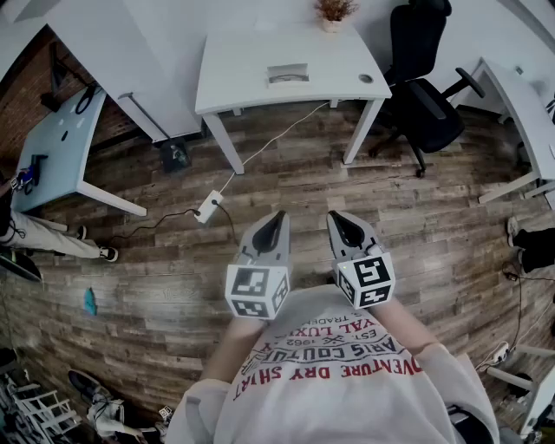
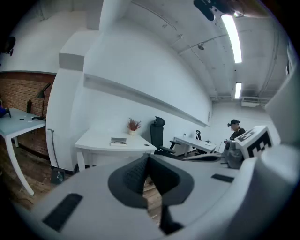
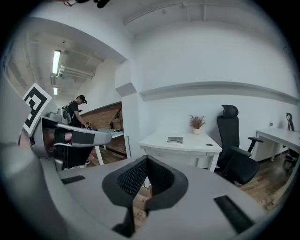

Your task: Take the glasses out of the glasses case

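Left tool (image 1: pixel 277 218), right tool (image 1: pixel 339 219) closed, empty; glasses case (image 1: pixel 288 74) on far desk (image 1: pixel 238 78), long axis left-right.

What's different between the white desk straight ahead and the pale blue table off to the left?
The white desk has a plain white top, the pale blue table a bluish one. The white desk carries a potted plant and a flat grey case; the pale blue table, a black cable. The white desk stands by the white wall, the pale blue table by a brick wall. Both have white legs.
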Available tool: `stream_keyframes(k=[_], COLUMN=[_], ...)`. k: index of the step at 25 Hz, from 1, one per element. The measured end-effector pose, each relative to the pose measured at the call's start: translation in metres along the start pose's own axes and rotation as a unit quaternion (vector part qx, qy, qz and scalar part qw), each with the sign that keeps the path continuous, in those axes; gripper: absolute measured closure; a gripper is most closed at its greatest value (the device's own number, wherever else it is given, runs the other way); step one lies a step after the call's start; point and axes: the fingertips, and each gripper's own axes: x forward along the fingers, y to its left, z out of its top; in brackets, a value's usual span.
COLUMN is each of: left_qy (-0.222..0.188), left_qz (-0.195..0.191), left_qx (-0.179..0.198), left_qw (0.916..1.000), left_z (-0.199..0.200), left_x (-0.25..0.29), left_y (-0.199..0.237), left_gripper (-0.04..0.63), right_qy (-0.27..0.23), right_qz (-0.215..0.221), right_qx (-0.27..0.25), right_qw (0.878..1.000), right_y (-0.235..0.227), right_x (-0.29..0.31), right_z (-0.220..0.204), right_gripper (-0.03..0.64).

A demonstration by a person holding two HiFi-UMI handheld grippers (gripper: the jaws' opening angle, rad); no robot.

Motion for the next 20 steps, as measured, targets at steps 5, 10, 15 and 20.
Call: stream_keyframes(k=[5,10,15,20], left_qy=[0.001,0.001,0.002,0.011], left_qz=[0.006,0.008,0.01,0.017], left_qx=[-0.002,-0.004,-0.011,-0.025], left_qw=[1.0,1.0,0.9999,0.9995], left_z=[0.0,0.0,-0.003,-0.01], left_x=[-0.001,-0.001,-0.002,0.005], left_y=[0.007,0.012,0.019,0.027], left_gripper=[0.594,0.594,0.594,0.594], right_qy=[0.003,0.002,0.006,0.014], right_qz=[0.001,-0.002,-0.024,-0.022], right_qx=[0.005,0.004,0.023,0.031], right_qw=[1.0,1.0,0.999,0.999], right_y=[0.002,0.002,-0.003,-0.008], right_x=[0.004,0.008,0.011,0.014], right_z=[-0.001,0.0,-0.003,-0.01], right_gripper=[0.604,0.604,0.604,0.604])
